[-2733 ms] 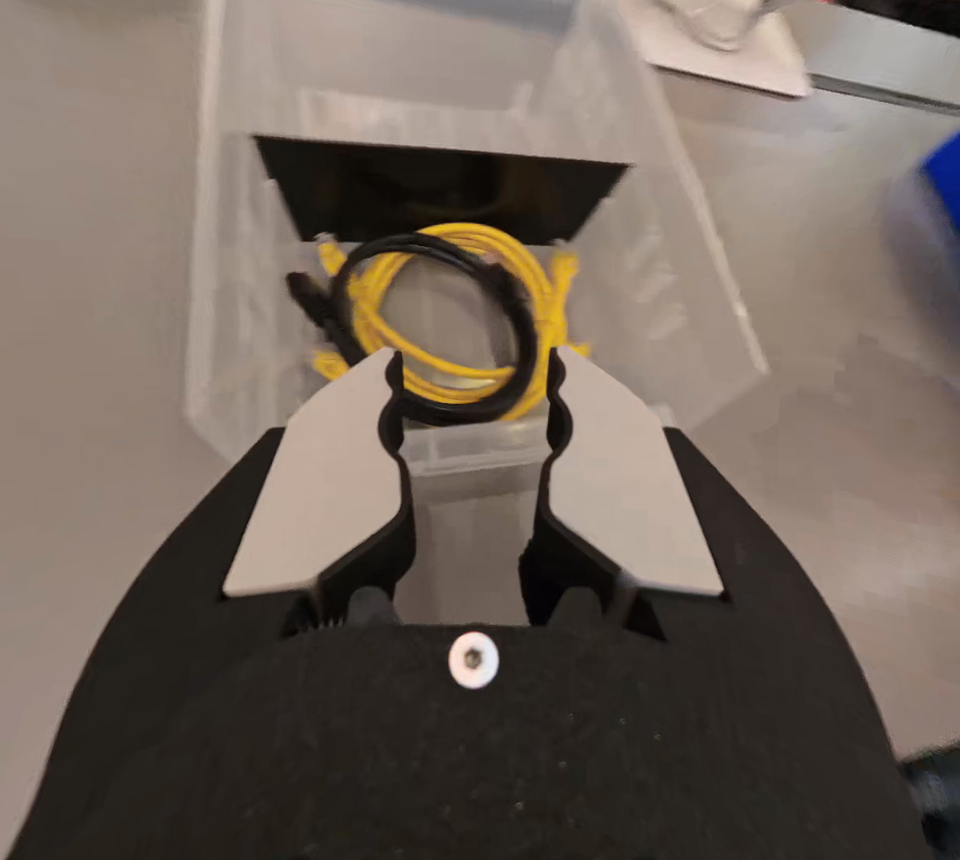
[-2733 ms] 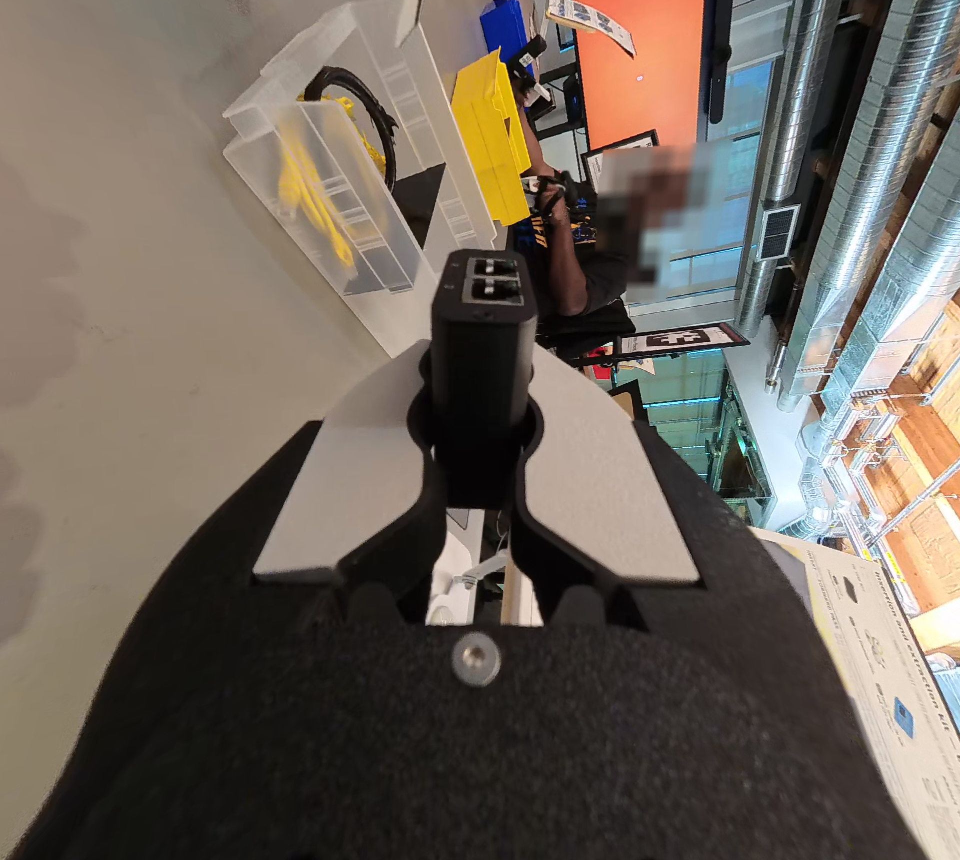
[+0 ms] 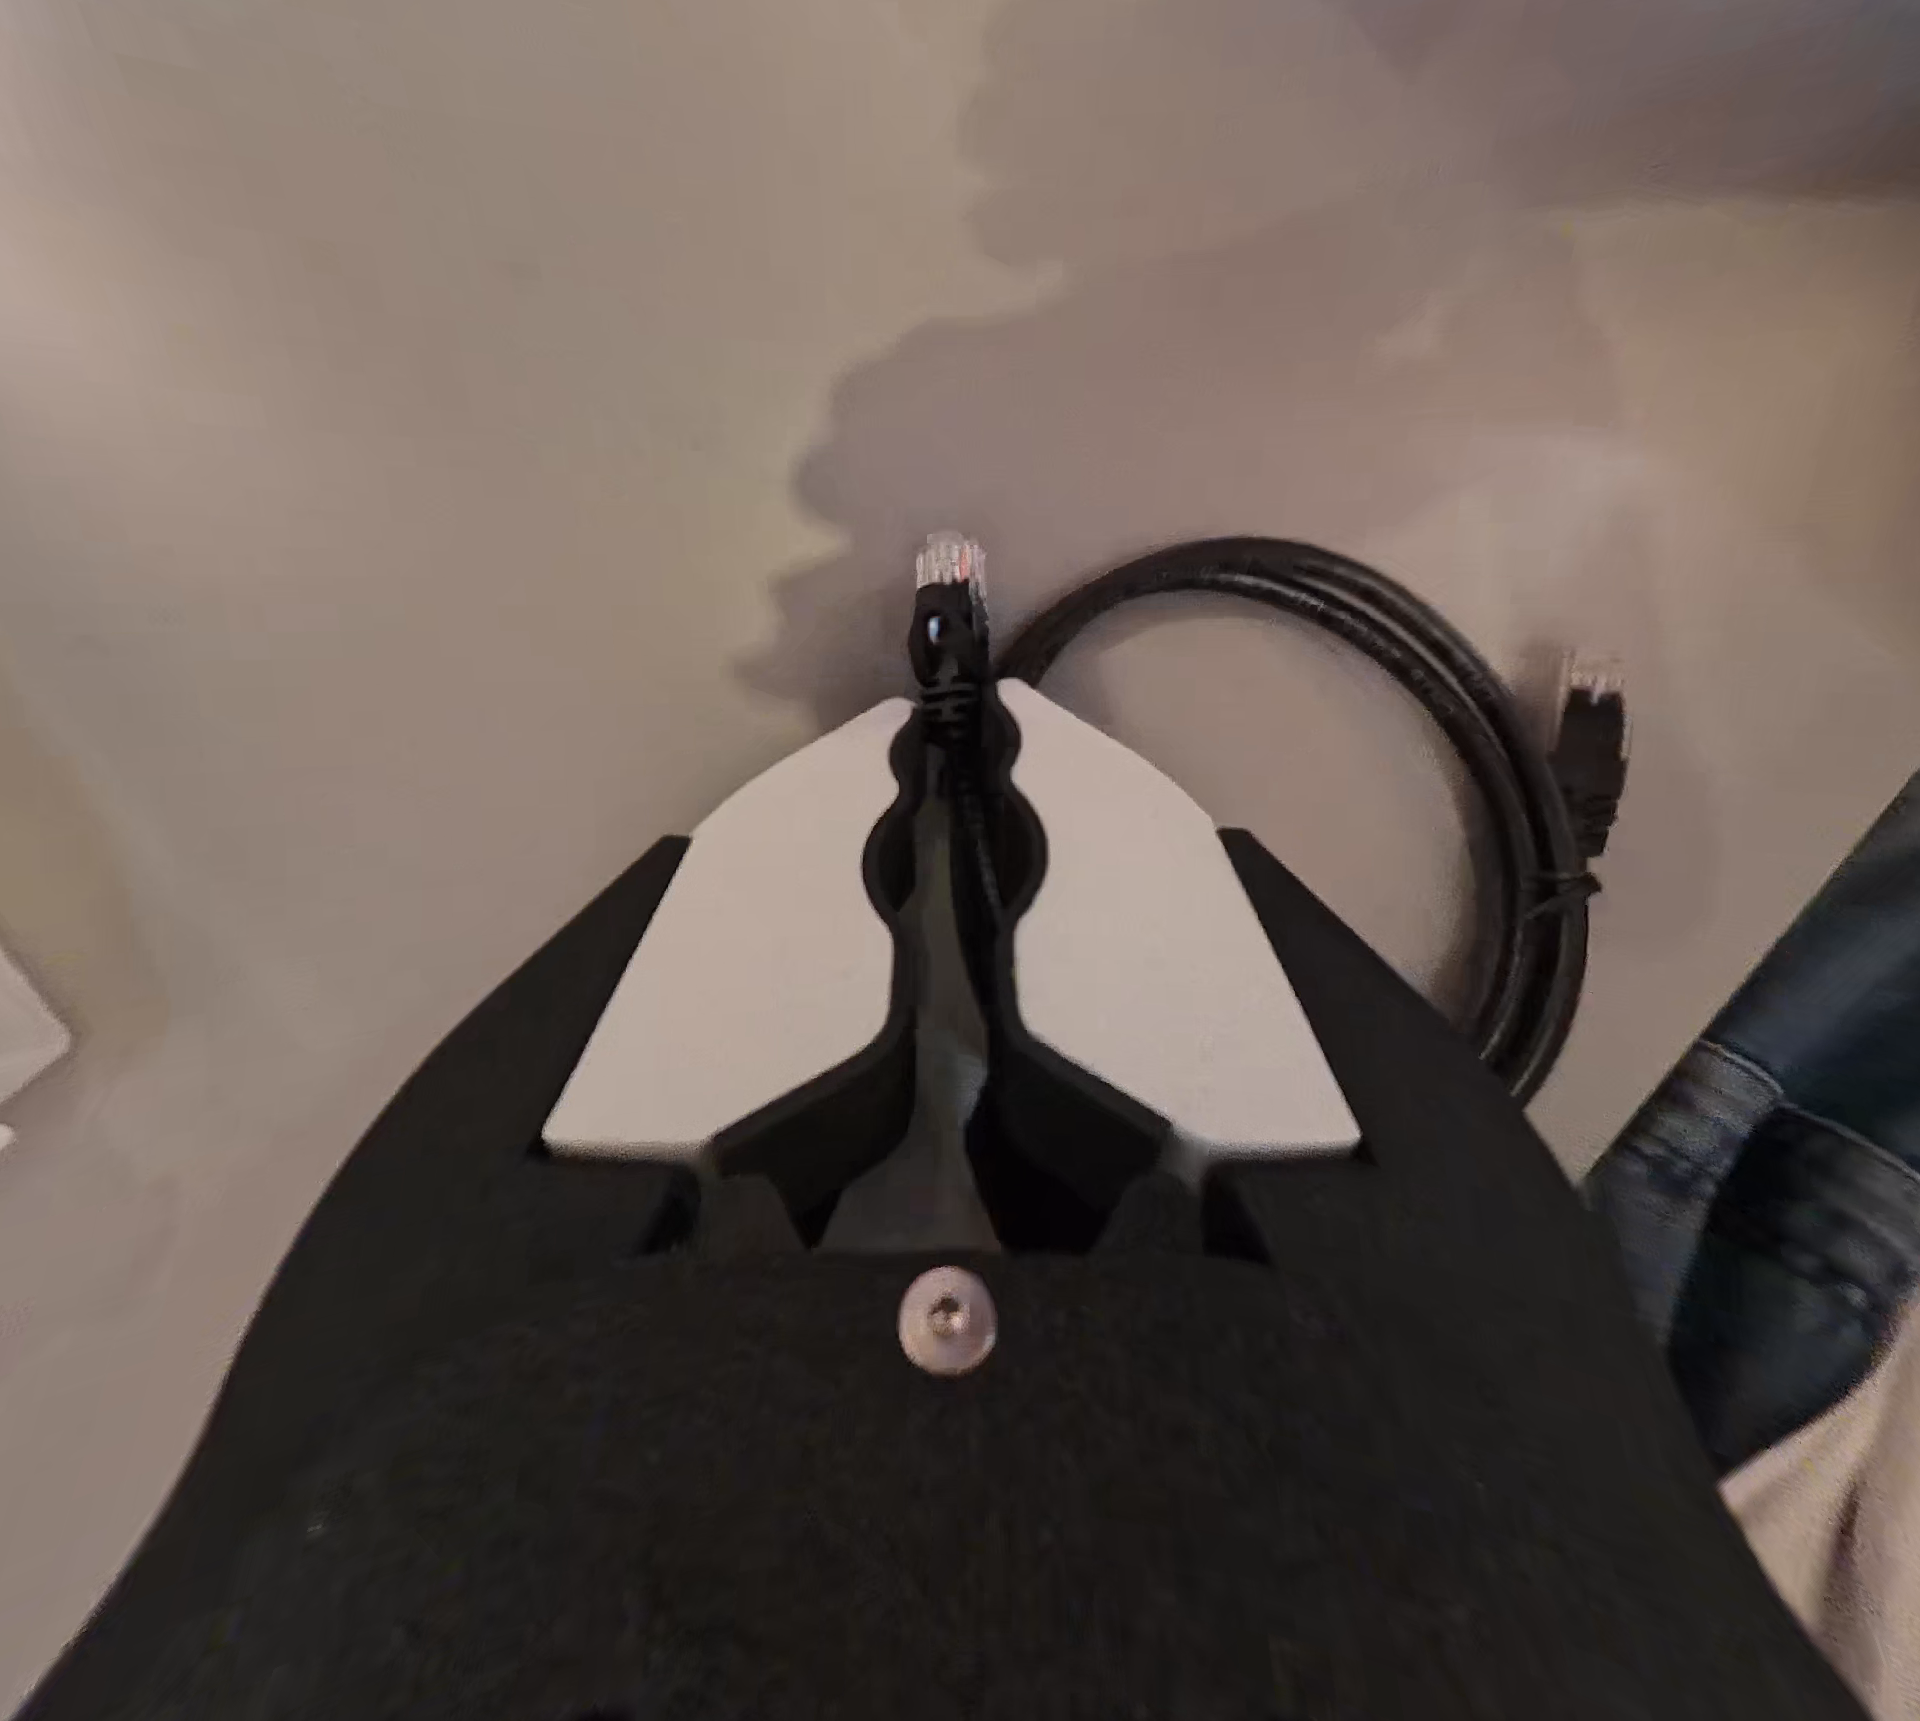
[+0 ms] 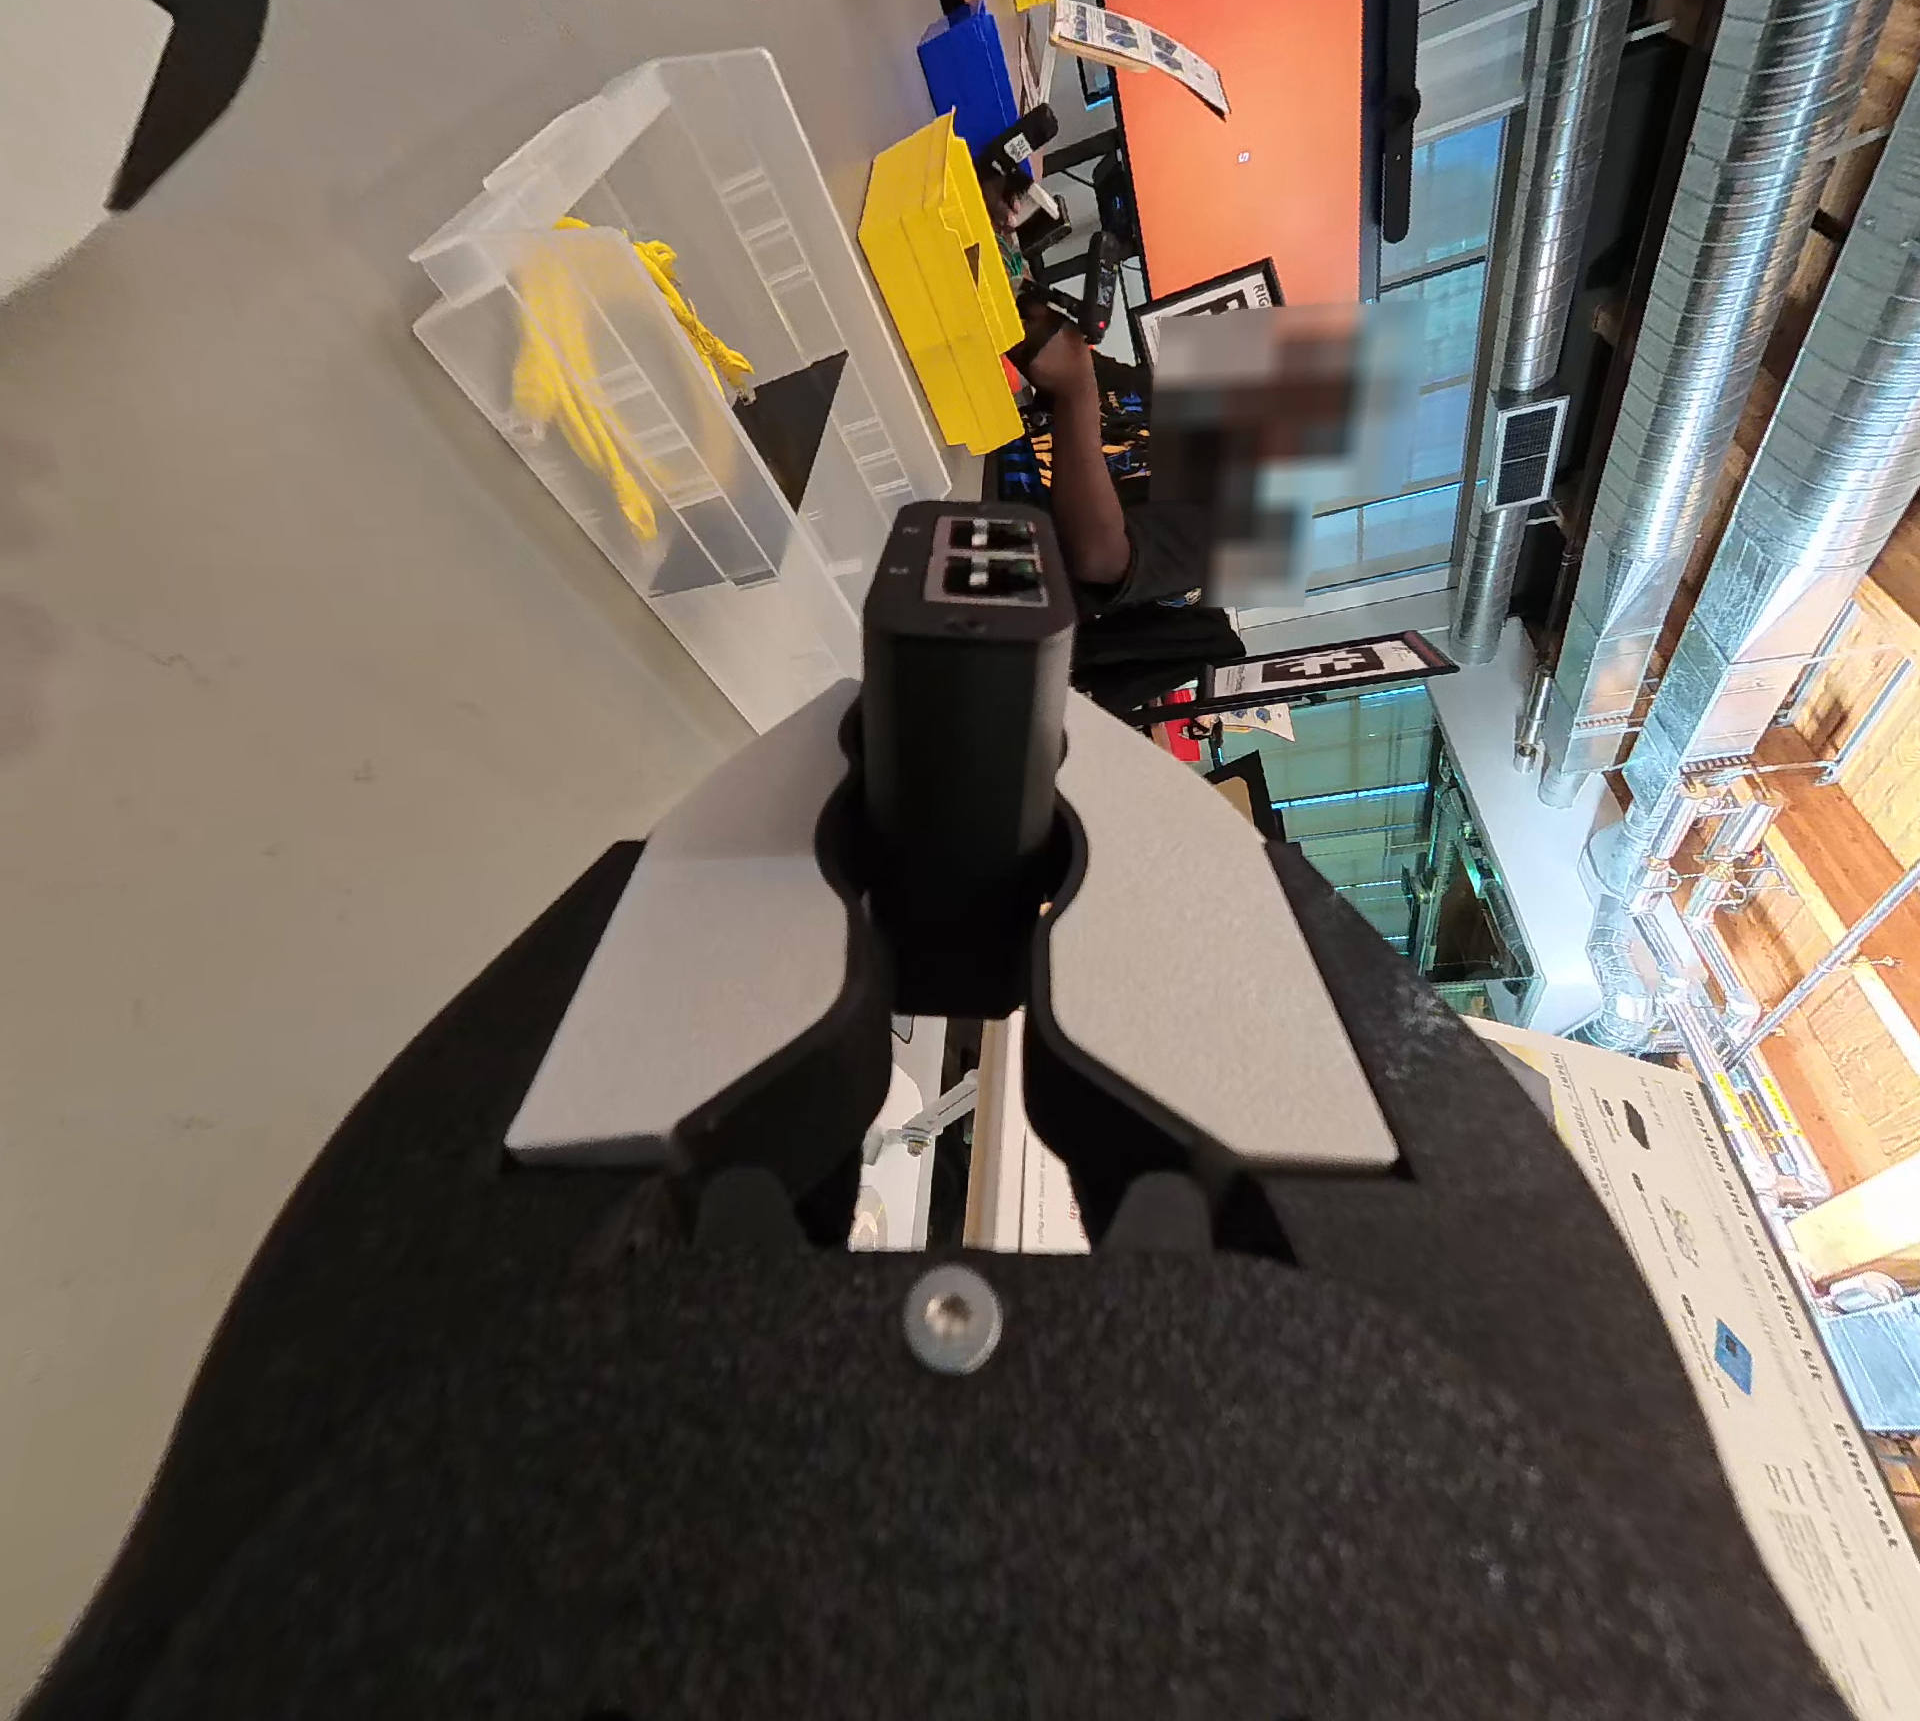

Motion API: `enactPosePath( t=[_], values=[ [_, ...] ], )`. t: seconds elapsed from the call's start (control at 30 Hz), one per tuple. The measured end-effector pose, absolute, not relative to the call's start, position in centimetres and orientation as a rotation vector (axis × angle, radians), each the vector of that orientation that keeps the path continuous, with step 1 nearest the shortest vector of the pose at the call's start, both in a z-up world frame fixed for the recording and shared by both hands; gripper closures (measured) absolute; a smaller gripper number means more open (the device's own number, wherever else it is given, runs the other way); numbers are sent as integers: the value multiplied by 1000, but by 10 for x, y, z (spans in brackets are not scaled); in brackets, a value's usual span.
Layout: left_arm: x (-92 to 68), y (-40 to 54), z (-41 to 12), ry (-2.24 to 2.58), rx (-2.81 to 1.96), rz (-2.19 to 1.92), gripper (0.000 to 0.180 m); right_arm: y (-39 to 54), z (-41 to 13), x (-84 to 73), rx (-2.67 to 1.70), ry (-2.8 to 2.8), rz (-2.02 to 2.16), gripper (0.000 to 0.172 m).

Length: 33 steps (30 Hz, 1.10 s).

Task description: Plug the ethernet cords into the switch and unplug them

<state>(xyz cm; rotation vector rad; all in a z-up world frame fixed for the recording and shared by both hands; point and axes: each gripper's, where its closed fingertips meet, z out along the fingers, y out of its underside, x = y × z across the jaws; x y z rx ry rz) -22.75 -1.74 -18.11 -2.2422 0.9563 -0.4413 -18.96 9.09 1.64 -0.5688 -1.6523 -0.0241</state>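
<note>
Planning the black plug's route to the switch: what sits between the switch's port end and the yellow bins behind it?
In the right wrist view, only the clear plastic organizer box's lid edge and bare grey table separate the black two-port switch from the yellow bins.

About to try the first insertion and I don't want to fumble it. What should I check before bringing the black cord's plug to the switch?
1. Left gripper shut on the black ethernet cord just behind its plug: ok.
2. Plug tip sticks out clear beyond the fingertips: ok.
3. Right gripper clamps the black switch: ok.
4. Both switch ports empty and facing away from the gripper: ok.
5. Plug latch orientation matches the ports: cannot tell.
6. Rest of the cord, coiled and tied, free of snags: cannot tell.
</note>
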Motion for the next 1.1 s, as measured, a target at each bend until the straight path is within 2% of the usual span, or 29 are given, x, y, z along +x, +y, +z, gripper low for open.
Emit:
enactPosePath(
  t=[0.23,0.47,0.6,1.1],
  values=[
    [-227,-20,-130,972,-2104,-483,171,91,17,-190,-567,-1649,-30,146],
    [-225,-7,-26,1033,-1939,-421,171,92,25,-189,-553,-1611,-49,146],
    [-216,3,12,1048,-1923,-394,171,97,33,-187,-556,-1569,-100,146],
    [-195,34,24,972,-2054,-393,171,109,21,-195,-603,-1599,-313,146]
  ],
)
